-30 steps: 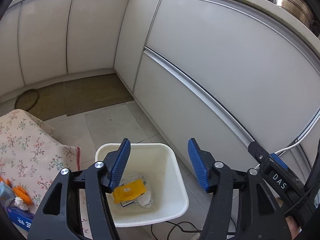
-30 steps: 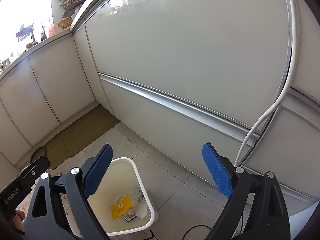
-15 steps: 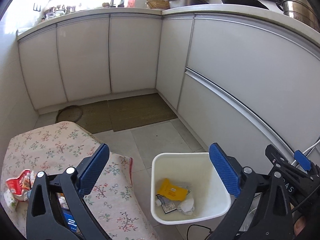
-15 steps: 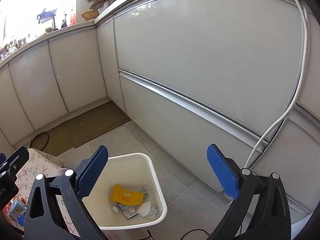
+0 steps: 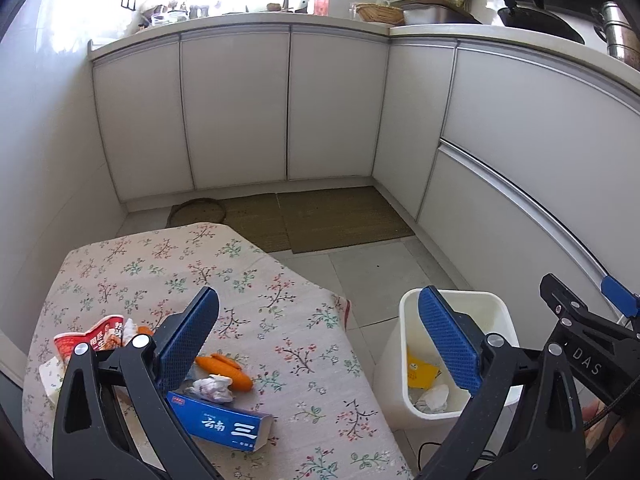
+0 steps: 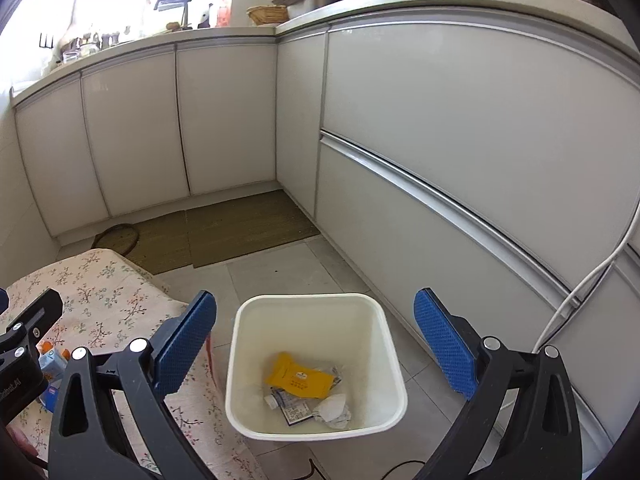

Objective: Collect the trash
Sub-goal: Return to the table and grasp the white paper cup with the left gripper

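Observation:
A white bin (image 6: 316, 420) stands on the floor beside a floral-cloth table (image 5: 248, 280); it also shows in the left wrist view (image 5: 496, 308). It holds a yellow packet (image 6: 298, 376) and crumpled paper (image 6: 334, 410). On the table lie a blue box (image 5: 224, 426), a crumpled tissue (image 5: 210, 388), orange peel (image 5: 224, 368) and a red wrapper (image 5: 94, 340). My left gripper (image 5: 320, 344) is open and empty above the table's right edge. My right gripper (image 6: 316, 344) is open and empty above the bin.
White kitchen cabinets (image 5: 240, 108) line the back and right walls. Brown mats (image 5: 320, 220) lie on the tiled floor. A white cable (image 6: 588, 276) hangs by the right cabinets. A black cord (image 6: 312, 470) lies on the floor near the bin.
Both grippers have swung left and tilted up, away from the bin. The left gripper has opened wider, and the table with its trash has come into its view.

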The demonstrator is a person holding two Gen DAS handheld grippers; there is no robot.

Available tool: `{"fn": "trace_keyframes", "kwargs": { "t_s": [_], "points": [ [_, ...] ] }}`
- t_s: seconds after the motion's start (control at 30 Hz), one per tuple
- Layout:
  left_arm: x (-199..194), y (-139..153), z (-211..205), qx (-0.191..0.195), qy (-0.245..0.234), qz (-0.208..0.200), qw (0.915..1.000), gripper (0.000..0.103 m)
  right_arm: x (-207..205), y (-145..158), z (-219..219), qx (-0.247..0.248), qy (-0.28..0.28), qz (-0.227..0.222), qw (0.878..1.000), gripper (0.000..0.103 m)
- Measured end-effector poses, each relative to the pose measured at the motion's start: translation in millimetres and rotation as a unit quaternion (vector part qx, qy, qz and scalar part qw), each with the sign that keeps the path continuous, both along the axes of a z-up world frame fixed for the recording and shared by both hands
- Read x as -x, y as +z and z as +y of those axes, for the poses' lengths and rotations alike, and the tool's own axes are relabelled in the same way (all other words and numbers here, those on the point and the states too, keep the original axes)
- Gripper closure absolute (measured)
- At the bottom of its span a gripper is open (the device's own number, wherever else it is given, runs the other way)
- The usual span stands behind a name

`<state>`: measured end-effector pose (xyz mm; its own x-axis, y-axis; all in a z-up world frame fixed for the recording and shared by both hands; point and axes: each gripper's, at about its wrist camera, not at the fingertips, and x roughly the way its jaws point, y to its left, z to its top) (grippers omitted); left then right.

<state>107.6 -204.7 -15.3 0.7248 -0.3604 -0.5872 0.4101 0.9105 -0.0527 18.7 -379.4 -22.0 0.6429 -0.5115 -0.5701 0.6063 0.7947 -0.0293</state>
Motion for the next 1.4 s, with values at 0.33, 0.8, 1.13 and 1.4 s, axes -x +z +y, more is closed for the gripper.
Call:
{"fn": "trace_keyframes", "kwargs": {
  "t_s": [0.33,0.8,1.13,1.4],
  "points": [
    [-16.6,-10.5,71.6,-0.003,0.066,0.033,0.9973,0.007,-36.7,-5.1,68.0,0.009,0.072,0.011,0.997,0.007],
    [-37.7,-37.4,163.5,-0.065,0.144,0.066,0.9852,0.007,-77.6,-20.9,151.1,-0.010,0.165,0.033,0.986,0.007],
    [-73.3,-81.7,295.5,-0.005,0.275,0.180,0.9446,0.008,-100.7,-39.3,189.1,-0.036,0.204,0.062,0.976,0.007],
    [-80.2,-143.5,388.0,0.194,0.356,0.295,0.8653,0.035,-111.5,-54.1,187.8,-0.083,0.211,0.083,0.970,0.007]
  ]
}}
